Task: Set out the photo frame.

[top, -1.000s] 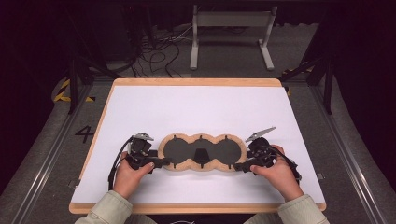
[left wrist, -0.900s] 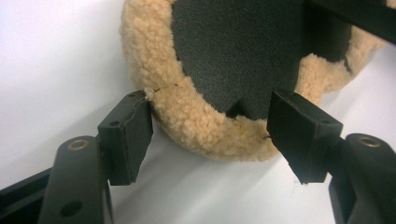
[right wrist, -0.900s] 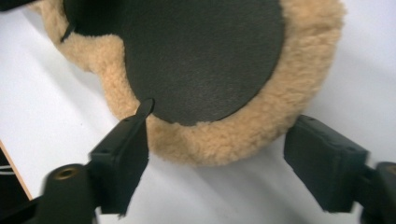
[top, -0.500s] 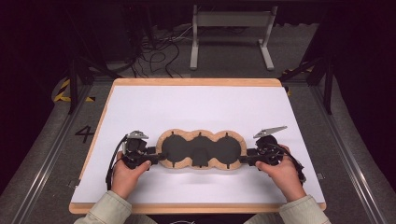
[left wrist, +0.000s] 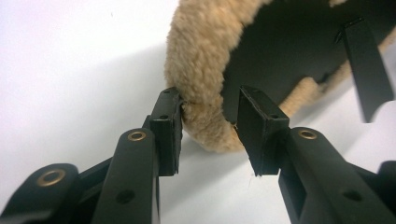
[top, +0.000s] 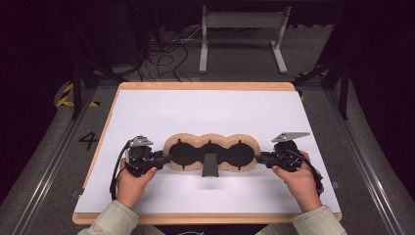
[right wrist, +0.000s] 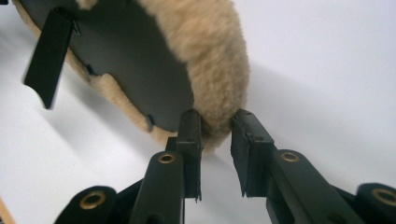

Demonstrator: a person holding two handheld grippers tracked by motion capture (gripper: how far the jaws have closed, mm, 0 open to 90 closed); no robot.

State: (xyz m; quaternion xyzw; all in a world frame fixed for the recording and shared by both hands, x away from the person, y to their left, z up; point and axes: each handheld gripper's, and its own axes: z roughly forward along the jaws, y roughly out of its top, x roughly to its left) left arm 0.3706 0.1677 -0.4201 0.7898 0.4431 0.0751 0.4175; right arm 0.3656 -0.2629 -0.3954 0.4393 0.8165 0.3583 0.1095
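- The work in hand was the lifting of one fleece-rimmed black piece (top: 210,152), three-lobed, which lay across the near middle of the white table (top: 205,112), between the two grippers.
- The left gripper (top: 161,159) was at the piece's left end. Its jaws had just been closing, with the fleece rim (left wrist: 201,84) between them; one pad (left wrist: 169,126) touched the rim, the other stood on the black face side, and a firm pinch could not be confirmed.
- The right gripper (top: 262,157) was at the right end. Its jaws had also just been closing, and both pads pinched the fleece rim (right wrist: 210,70).
- Judged progress: both ends were taken up and the piece appeared just raised, a shadow lying beneath it; carrying and setting down remained.
- A black tab (top: 210,165) hung from the near edge at the middle.
- Count: one piece, one tab seen, two grippers, two hands, one table.
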